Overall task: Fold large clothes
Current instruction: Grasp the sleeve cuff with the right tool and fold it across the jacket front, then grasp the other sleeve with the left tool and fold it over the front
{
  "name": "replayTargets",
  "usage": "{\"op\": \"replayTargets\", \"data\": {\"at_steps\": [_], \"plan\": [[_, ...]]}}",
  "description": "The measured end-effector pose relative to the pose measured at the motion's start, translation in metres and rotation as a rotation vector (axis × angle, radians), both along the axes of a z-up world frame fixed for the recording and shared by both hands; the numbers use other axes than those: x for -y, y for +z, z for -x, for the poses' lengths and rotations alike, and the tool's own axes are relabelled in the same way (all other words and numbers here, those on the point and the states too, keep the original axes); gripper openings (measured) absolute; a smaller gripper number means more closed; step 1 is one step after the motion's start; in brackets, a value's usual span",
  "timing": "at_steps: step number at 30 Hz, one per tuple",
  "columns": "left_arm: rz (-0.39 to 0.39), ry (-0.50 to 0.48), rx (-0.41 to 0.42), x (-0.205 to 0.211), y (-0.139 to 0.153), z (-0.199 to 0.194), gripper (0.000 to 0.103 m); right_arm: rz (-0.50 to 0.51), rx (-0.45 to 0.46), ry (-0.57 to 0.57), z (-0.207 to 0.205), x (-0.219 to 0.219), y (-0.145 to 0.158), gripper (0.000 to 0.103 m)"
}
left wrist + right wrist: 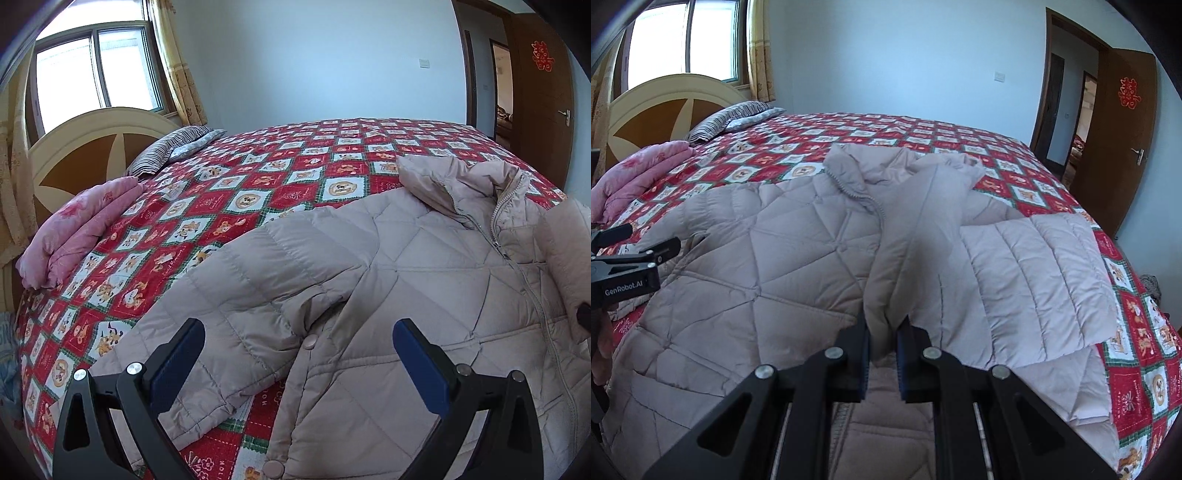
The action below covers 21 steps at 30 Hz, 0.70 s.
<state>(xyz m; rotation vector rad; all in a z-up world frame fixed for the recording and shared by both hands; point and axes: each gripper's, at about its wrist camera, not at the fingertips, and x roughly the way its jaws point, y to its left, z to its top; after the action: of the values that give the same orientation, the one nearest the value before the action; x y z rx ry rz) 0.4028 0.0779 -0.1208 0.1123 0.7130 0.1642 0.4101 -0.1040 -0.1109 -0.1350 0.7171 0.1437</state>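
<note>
A beige quilted puffer jacket (406, 258) lies front up on the bed, zipped, collar toward the far side. Its left sleeve (240, 295) is spread out flat toward the bed's near edge. My left gripper (299, 343) hovers open just above that sleeve's armpit with nothing between its blue pads. My right gripper (882, 332) is shut on the other sleeve (916, 240), which is drawn over the jacket's front (757, 266). In the right wrist view the left gripper (635, 243) shows at the left edge.
The bed carries a red checked cartoon bedspread (258, 177). A folded pink quilt (74, 229) and a striped pillow (173, 147) lie by the headboard (92, 147). A brown door (1115, 129) stands open at the far right, past the bed's foot.
</note>
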Motion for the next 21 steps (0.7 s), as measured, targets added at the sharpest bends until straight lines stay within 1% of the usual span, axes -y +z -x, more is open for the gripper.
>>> {"op": "replayTargets", "data": {"at_steps": [1, 4, 5, 6, 9, 11, 13, 15, 18, 21], "plan": [[0.0, 0.0, 0.0, 0.0, 0.0, -0.001, 0.102, -0.003, -0.011, 0.007, -0.001, -0.003, -0.004, 0.014], [-0.008, -0.004, -0.002, 0.003, 0.001, -0.002, 0.102, -0.034, -0.052, 0.049, -0.003, -0.009, -0.014, 0.025], [-0.009, -0.006, -0.003, 0.005, 0.002, -0.002, 0.102, -0.048, -0.065, 0.067, -0.002, -0.01, -0.015, 0.042], [-0.009, -0.007, -0.002, 0.006, 0.003, -0.002, 0.102, -0.064, -0.074, 0.084, 0.001, -0.009, -0.014, 0.054], [-0.008, -0.005, 0.008, 0.012, 0.007, 0.0, 0.102, -0.074, -0.059, 0.11, 0.017, -0.009, -0.006, 0.06], [0.001, -0.01, 0.008, 0.019, 0.009, 0.0, 0.102, -0.081, -0.04, 0.14, 0.029, -0.005, 0.003, 0.062], [0.004, -0.028, 0.01, 0.032, 0.011, 0.002, 0.102, -0.068, -0.015, 0.126, 0.037, 0.003, 0.009, 0.063], [0.003, -0.055, 0.011, 0.048, 0.013, 0.002, 0.102, -0.09, -0.009, 0.09, 0.042, 0.023, 0.014, 0.063], [0.032, -0.106, -0.01, 0.073, 0.013, 0.002, 0.102, -0.09, 0.009, -0.016, 0.044, 0.054, 0.017, 0.066], [0.069, -0.16, -0.05, 0.098, 0.007, -0.002, 0.102, -0.081, -0.007, -0.095, 0.043, 0.076, 0.007, 0.067]]}}
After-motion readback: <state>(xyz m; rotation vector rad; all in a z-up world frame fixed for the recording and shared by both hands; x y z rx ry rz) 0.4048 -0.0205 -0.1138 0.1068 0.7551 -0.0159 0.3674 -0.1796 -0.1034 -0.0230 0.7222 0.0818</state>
